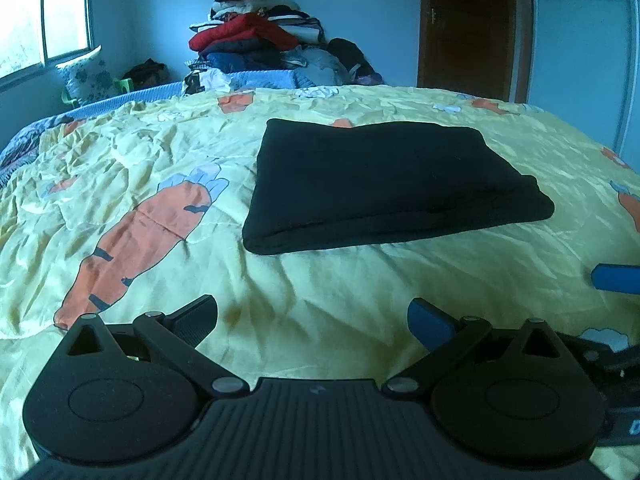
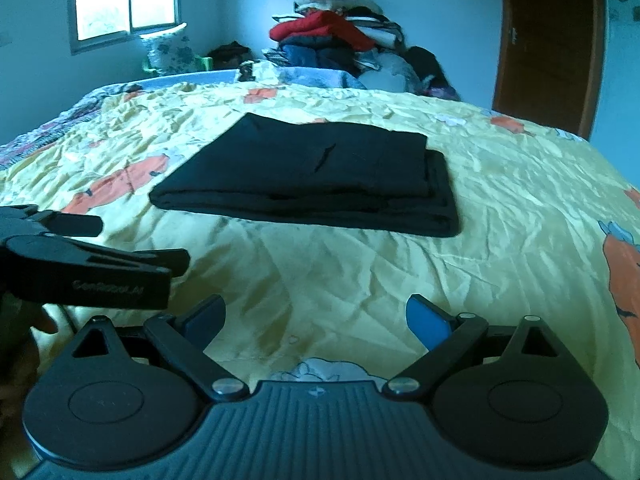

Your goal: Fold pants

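The black pants [image 1: 384,188] lie folded into a flat rectangle mid-bed [image 1: 328,280], straight ahead of both grippers, long side across. The left gripper [image 1: 312,320] and right gripper [image 2: 316,320] hover apart from them, spread and empty, about equally near.

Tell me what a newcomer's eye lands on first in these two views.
The black pants, folded into a neat rectangle, lie mid-bed on the yellow carrot-print bedspread. Behind the bed, a tall pile of clothes with a red garment stands against the wall. Both the left gripper and the right gripper sit open, short of the pants.
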`<state>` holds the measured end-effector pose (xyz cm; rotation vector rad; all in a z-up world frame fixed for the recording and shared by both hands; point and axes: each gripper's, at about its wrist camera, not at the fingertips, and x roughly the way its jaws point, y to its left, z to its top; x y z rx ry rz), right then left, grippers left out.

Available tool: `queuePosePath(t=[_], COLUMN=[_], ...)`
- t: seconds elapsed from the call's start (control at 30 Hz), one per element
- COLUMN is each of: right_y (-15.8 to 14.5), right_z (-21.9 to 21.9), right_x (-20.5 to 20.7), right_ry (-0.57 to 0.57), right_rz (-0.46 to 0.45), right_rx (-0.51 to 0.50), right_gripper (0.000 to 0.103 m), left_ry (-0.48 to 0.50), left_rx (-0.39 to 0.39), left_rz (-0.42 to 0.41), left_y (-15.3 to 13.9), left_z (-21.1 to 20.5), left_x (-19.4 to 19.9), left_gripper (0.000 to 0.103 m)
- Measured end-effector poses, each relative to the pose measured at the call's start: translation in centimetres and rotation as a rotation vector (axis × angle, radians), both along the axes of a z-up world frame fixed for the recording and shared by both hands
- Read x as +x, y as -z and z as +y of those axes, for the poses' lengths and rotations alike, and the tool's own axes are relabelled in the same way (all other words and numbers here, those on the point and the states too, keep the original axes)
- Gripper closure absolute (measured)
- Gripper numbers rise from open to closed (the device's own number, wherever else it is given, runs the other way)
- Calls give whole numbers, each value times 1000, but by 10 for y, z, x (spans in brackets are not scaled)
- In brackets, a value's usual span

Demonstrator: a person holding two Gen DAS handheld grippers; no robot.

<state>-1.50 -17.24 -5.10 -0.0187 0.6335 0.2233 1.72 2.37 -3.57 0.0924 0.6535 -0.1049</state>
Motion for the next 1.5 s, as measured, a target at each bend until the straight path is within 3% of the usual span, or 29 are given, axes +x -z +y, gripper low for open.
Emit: queuePosePath(t=[0.43, 1.0, 1.5], right_y=[-2, 0, 8], right_z=[9, 12, 8], right_x=[-3, 4, 8], right_ry=[-71, -137, -107], right_rz=[-22, -23, -3], right_rx=[-14, -36, -29], right_gripper=[5, 5, 5], left_ry=[-1, -5, -26], left_rx=[38, -5, -31], left_rz=[10, 52, 51], left_y=[5, 9, 10], left_z=[0, 6, 8], left_x=[3, 8, 6], left_gripper=[0, 0, 0])
